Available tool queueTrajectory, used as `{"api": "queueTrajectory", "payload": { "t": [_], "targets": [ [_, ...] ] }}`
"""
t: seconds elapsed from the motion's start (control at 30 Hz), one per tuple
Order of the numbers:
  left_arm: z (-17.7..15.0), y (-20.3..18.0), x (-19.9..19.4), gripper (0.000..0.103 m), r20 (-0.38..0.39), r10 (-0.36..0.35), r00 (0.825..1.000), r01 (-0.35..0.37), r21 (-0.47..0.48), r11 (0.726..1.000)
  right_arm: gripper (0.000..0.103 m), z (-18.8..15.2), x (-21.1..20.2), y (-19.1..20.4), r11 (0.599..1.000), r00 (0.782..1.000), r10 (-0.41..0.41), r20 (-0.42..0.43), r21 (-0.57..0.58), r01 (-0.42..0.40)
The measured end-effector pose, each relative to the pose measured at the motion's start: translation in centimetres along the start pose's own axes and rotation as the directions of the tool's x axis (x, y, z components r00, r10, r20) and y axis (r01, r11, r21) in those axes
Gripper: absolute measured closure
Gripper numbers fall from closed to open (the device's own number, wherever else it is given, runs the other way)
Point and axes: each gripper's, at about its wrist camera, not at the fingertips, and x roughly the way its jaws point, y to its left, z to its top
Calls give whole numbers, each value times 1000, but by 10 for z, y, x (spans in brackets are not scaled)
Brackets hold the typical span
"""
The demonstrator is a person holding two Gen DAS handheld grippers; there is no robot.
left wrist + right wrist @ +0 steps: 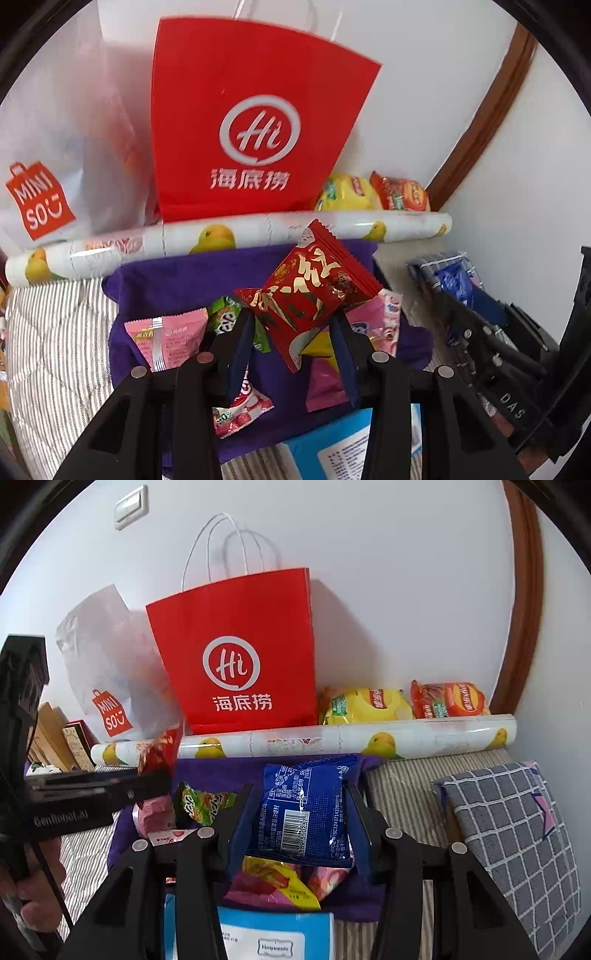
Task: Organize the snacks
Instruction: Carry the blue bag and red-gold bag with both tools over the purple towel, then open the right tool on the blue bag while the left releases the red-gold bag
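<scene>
The red snack packet [314, 291] sat clamped in my left hand-held gripper [291, 328], lifted clear above the purple cloth [173, 280]; the blue snack packet [304, 805] was pinched the same way in my right hand-held gripper [299, 812], barcode facing me. Both looked light, puffy and crinkly, with slick film that I judged could slide or twist in the pads, and contents that might crush under a hard squeeze. I held each across its soft middle; the crimped end seams seemed a firmer place to take hold. Beneath lay more loose packets on the cloth, on a striped bed. Beyond them were a fruit-printed roll [332, 740] and the red paper bag [236, 657] against the wall.
</scene>
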Motion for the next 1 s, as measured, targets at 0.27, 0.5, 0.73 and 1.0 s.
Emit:
{"api": "queueTrajectory", "payload": {
  "t": [0.27,0.5,0.73,1.0],
  "targets": [
    [2,18,15,63,-33,15,999,-16,-36,999,56,-5,32,2,1000,999,4,-36,-9,-5],
    [2,23,28,63,-63,33,997,-36,-44,998,56,-17,64,-3,1000,995,24,-98,10,-23],
    [0,19,39,63,-91,42,995,-45,-28,999,55,-29,81,-7,999,988,41,-147,25,-38],
    [-2,19,44,63,-103,44,994,-47,-28,999,55,-32,82,-13,998,988,48,-146,43,-42]
  ]
}}
